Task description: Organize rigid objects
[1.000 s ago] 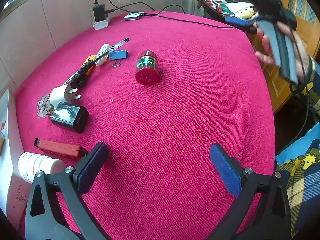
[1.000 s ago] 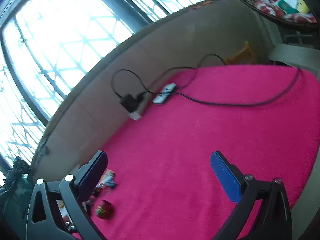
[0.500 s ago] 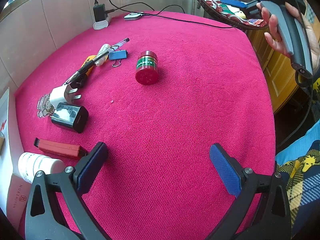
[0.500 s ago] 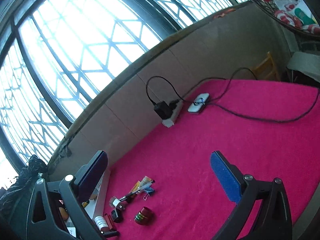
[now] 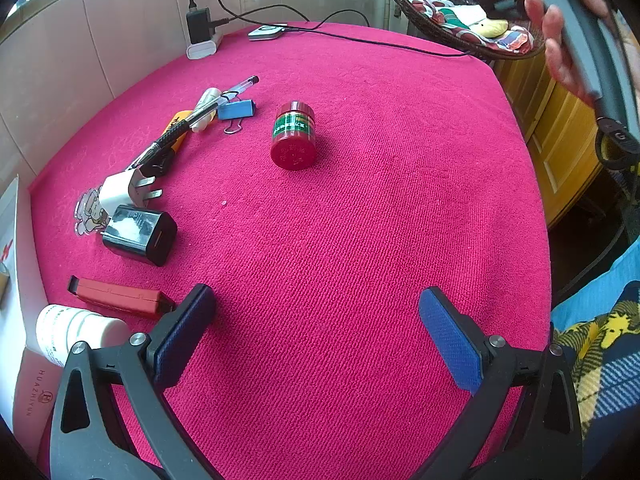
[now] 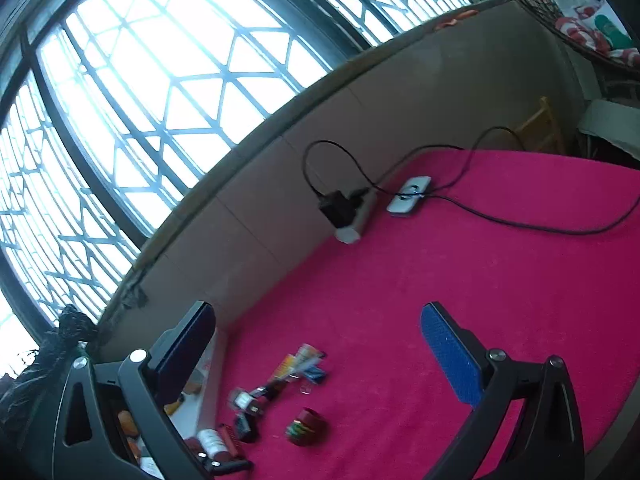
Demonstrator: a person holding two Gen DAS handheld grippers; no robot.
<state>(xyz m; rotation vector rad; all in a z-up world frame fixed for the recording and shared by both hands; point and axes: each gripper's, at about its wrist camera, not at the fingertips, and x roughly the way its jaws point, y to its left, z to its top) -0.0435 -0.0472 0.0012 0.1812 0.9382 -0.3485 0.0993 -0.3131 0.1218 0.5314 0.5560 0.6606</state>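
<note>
The left wrist view is steady; only the person's hand (image 5: 560,36) with the right gripper's handle shifts at the upper right, from beside the table's right edge to higher against the wire basket (image 5: 460,28). The right wrist view swings: the window fills more of the upper left, the power strip (image 6: 352,216) and cable sit nearer the middle, and the cluster of small objects with the red jar (image 6: 306,426), at first barely visible at the lower left, now lies between the widely spread fingers of the right gripper (image 6: 318,348).
</note>
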